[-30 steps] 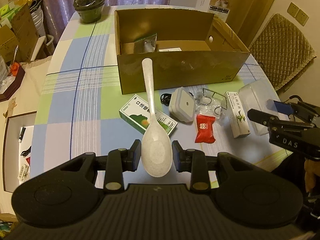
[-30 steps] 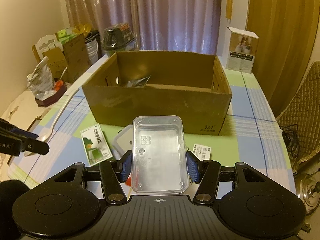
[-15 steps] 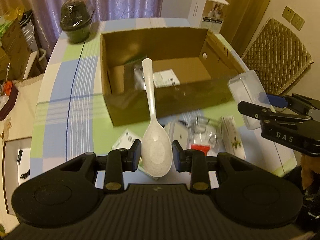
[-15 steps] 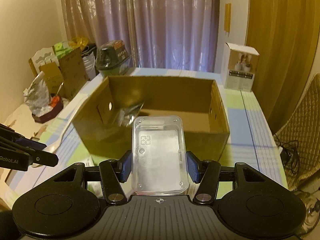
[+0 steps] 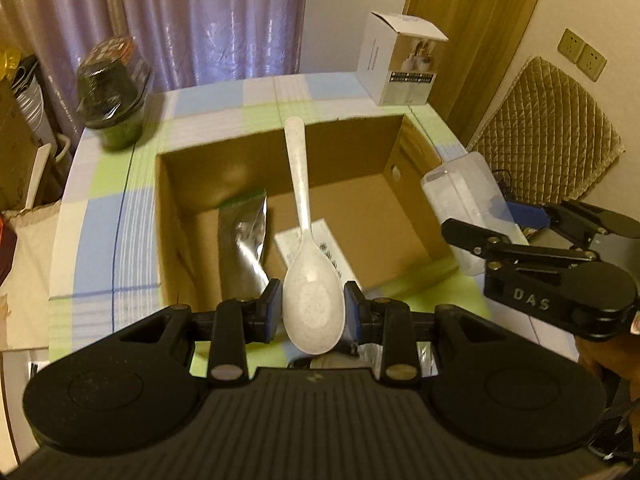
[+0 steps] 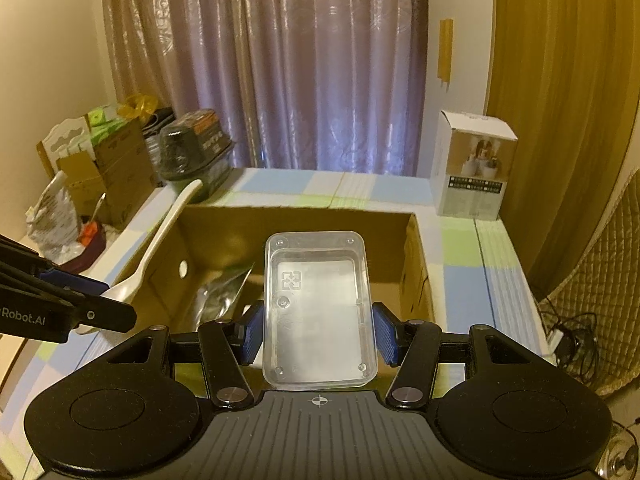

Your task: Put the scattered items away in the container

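Observation:
My left gripper [image 5: 313,314] is shut on the bowl of a white speckled spoon [image 5: 308,248], whose handle points out over the open cardboard box [image 5: 176,216]. My right gripper [image 6: 319,330] is shut on a clear plastic container [image 6: 318,308], held above the box's [image 6: 416,256] near wall. Inside the box lie a silver foil pouch [image 5: 244,236] and a white card [image 5: 316,244]. The left wrist view also shows the right gripper [image 5: 512,236] with the clear container [image 5: 464,196] at the box's right side. The right wrist view catches the left gripper [image 6: 92,300] and the spoon [image 6: 160,236] over the left wall.
A checked cloth covers the table [image 5: 100,240]. A dark green lidded pot [image 5: 114,92] stands at the far left and a white product box [image 5: 400,64] at the far right. A quilted chair [image 5: 548,136] sits to the right. Curtains hang behind the table.
Both grippers have risen and moved forward over the cardboard box, carrying the spoon and the clear container. The loose items on the near table have dropped out of view.

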A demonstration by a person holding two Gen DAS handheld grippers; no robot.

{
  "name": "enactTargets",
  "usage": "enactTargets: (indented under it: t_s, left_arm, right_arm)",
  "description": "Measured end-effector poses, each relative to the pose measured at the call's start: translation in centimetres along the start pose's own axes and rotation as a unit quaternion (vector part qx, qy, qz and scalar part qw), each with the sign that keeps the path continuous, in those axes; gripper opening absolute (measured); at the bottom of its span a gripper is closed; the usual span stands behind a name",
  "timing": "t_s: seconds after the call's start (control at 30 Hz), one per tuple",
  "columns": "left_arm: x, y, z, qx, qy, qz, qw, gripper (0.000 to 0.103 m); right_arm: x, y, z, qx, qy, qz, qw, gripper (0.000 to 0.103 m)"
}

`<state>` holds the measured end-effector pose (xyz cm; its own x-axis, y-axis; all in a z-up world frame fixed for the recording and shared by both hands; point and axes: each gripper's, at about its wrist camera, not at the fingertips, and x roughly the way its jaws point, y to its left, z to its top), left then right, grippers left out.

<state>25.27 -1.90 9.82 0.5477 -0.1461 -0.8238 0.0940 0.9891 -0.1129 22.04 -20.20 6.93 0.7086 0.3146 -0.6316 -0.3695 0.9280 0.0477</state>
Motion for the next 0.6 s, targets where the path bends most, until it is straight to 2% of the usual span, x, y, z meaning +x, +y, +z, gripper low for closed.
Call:
enactTargets:
  t_s: [0.23,0.6]
  left_arm:
    - [2.5,-0.2,1.7,0.002,0.010,-0.004,0.9999,0.027]
    - [4.2,0.3,2.2,-0.006,0.015,-0.009,0.9998,0.028]
  right_arm:
    - [2.2,-0.7,1.0,0.000,0.003,-0.001,1.000,0.058]
    - [3.7,-1.2,1.2,-0.003,0.009,-0.006,1.000,0.058]
